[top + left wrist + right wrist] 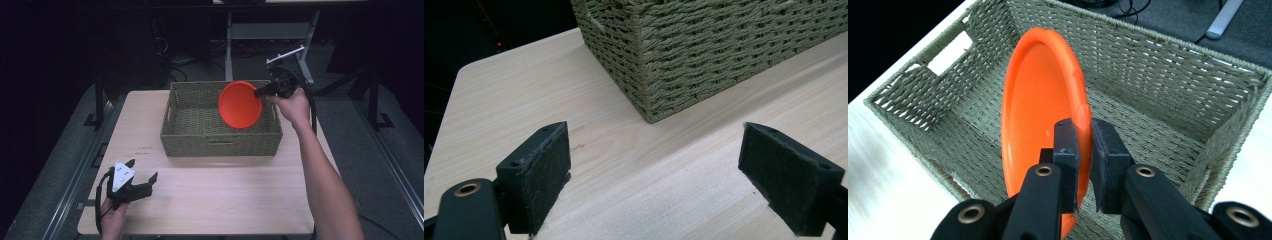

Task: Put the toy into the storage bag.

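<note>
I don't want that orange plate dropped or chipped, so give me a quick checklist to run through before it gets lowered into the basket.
1. Right gripper clamped on the orange plate rim: ok.
2. Plate over the wicker basket opening: ok.
3. Basket floor bare beneath the plate: ok where visible; the part behind the plate, cannot tell.
4. Plate tilted on edge, not flat: not ok for a flat landing.
5. Left gripper open, apart from the basket: ok.
6. Grip depth on the rim: shallow, cannot tell if secure.

The table (210, 195) is lit brightly from above, while the surrounding room is left nearly black. A soft shadow is cast in front of the basket (220, 142). In the right gripper view the near table corner is smeared by blur; grain is seen throughout
</note>
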A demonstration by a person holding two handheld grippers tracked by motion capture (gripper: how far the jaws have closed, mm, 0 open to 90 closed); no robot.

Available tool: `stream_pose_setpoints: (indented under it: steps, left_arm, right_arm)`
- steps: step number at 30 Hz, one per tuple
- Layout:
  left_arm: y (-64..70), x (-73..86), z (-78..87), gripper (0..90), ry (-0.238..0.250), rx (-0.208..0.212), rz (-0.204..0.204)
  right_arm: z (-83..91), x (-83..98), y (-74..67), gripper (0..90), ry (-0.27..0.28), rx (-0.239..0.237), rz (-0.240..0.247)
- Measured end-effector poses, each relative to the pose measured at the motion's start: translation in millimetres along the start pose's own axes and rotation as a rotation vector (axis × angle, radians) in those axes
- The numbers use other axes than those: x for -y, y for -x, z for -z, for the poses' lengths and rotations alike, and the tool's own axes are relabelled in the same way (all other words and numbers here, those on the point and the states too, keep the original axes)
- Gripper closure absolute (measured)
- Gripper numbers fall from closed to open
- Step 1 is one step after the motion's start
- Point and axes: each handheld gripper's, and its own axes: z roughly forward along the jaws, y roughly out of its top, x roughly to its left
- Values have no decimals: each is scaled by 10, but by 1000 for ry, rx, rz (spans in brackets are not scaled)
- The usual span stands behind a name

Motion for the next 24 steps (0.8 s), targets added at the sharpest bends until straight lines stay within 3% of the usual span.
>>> stream_pose_setpoints:
  steps: [11, 24]
  left_arm:
    - [0, 1, -1, 128, 0, 0, -1]
    - [-3, -3, -8, 128, -1, -3, 4]
  right_arm:
    - [-167, 56, 59, 821, -23, 11, -28]
    - [-317, 80, 44, 821, -53, 7, -18]
